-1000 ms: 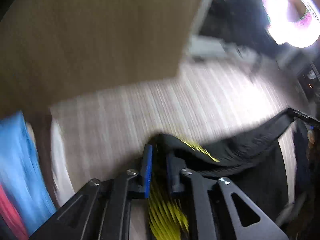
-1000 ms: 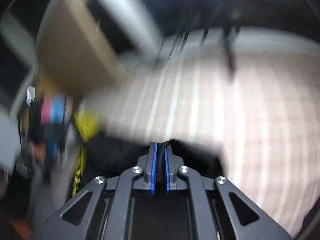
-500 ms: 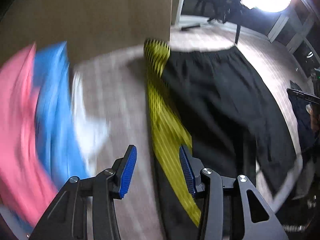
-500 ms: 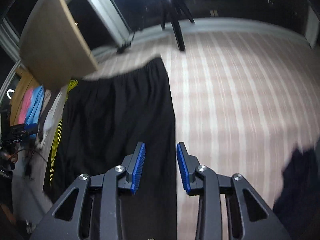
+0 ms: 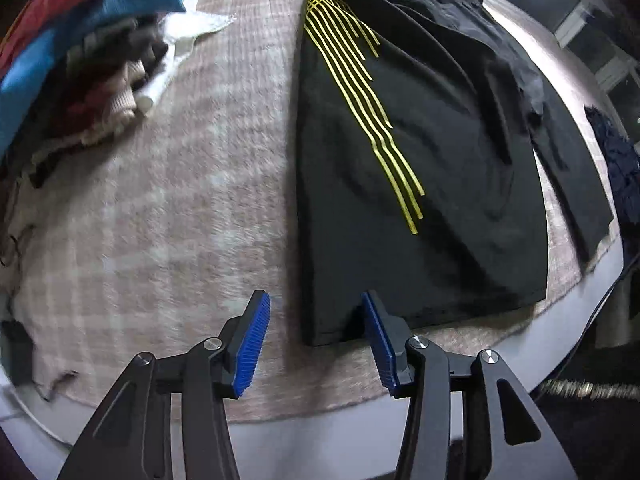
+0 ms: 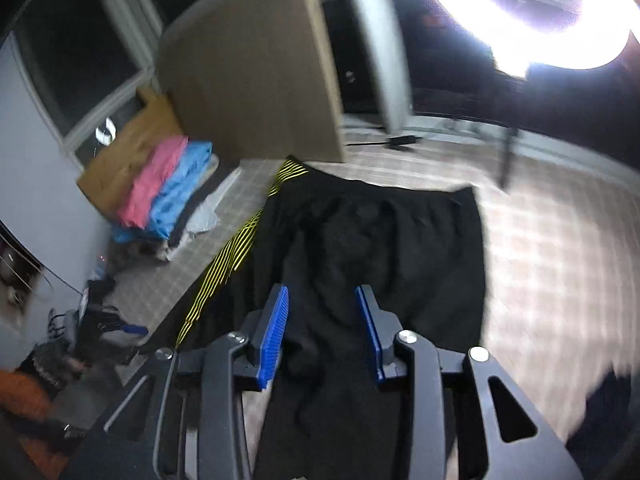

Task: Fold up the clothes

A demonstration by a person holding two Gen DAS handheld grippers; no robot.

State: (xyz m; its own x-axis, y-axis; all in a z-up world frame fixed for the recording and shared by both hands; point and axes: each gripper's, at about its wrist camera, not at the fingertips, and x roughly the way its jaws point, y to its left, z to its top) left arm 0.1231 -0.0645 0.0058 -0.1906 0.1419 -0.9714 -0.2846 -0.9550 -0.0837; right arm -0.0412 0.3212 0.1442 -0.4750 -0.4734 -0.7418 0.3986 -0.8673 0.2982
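Lying spread flat on a pale plaid blanket [image 5: 168,184], black shorts [image 5: 420,184] with slanting yellow stripes [image 5: 360,92]. Waistband toward the far side, hem edge nearest the left wrist camera. Left gripper [image 5: 316,340] hovering just above the near left corner of the hem, blue pads [image 5: 252,344] spread wide, nothing between them; whether the right-hand pad touches the cloth, impossible to tell, since its tip overlaps the hem. Right gripper [image 6: 322,332] likewise spread apart, empty, poised over the middle of the shorts [image 6: 360,248]; lower part of the garment hidden behind the gripper's black frame.

Off to the left, a heap of other clothes [image 5: 80,60]: pink and blue folded pieces on top, darker and beige knits beneath, mostly smeared and cut off by the frame edge. A white garment [image 5: 188,32] poking out beside the heap. At the far right rim of the left view, a dark blue bundle [image 5: 620,168], only partly seen. Behind the shorts in the right view, a brown board [image 6: 248,92] standing upright, and above it a glaring lamp [image 6: 560,12] washing out the upper right corner. Lower left of that view too blurred to make out.
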